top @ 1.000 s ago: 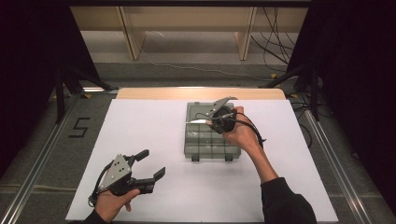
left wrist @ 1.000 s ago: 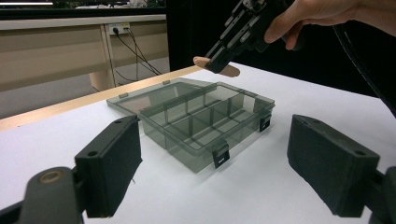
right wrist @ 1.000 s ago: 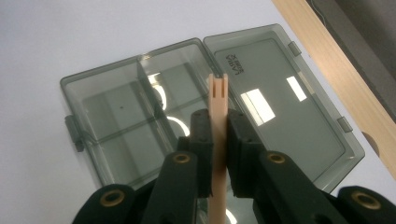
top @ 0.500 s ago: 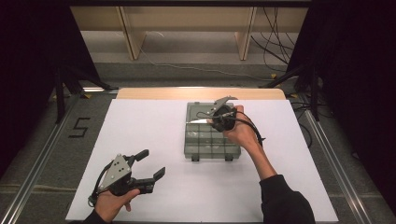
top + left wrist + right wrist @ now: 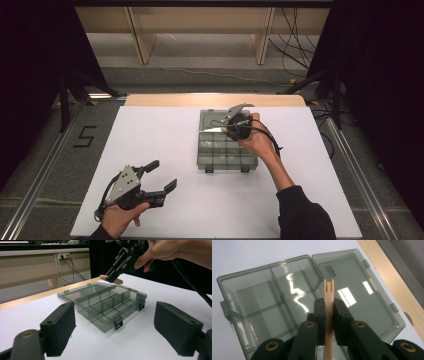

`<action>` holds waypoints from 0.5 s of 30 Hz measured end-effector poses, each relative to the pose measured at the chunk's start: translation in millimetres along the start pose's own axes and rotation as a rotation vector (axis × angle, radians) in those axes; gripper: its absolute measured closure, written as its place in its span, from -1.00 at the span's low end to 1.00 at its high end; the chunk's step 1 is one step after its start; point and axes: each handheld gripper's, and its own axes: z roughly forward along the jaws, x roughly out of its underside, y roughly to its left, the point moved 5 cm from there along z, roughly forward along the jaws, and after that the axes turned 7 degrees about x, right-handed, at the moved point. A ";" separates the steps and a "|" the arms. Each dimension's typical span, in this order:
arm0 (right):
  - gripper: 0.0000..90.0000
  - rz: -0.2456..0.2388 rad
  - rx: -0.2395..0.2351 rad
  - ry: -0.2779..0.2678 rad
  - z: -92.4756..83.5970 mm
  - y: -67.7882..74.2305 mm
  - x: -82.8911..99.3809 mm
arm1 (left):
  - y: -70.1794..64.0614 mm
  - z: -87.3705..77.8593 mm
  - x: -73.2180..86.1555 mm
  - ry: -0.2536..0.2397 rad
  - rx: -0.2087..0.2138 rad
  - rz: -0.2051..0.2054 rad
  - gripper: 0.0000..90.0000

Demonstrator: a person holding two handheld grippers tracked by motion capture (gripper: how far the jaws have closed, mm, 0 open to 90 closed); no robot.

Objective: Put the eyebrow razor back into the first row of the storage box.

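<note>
White paper covers the table [image 5: 165,145], and dark curtains hang on both sides of the room. At the far edge a strip of bare wood [image 5: 165,100] shows.

On the white top sits a smoky see-through box [image 5: 220,155] with its lid [image 5: 359,300] lying flat open on the far side. From above, the box looks like a grey block. The left gripper view shows it from the side, so you can see the small walls that split it into little rooms and two clips [image 5: 118,322] on its front. The right gripper view looks straight down and shows tiny letters on the lid.

The right gripper [image 5: 231,124] is held above the box. Its black jaws are pressed tight on a thin wooden fork [image 5: 329,302]. From above, the fork is just a pale sliver. The right gripper view shows its short prongs sticking out past the jaws, over the hinge between box and lid. In the left gripper view it looks like a tan tip in the air above the box, maybe over the back row.

The left gripper [image 5: 157,177] is near the front left of the table, well apart from the box. Its jaws are spread wide with nothing between them.
</note>
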 end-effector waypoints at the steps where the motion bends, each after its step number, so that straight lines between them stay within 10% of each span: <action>1: 0.83 0.004 0.000 0.005 0.5 0.4 0.4 | 0.2 0.0 -0.1 0.001 0.001 0.003 -0.61; 15: 0.83 -0.019 -0.005 0.025 11.1 0.1 5.9 | 0.3 -0.2 0.0 0.001 0.000 0.003 -0.61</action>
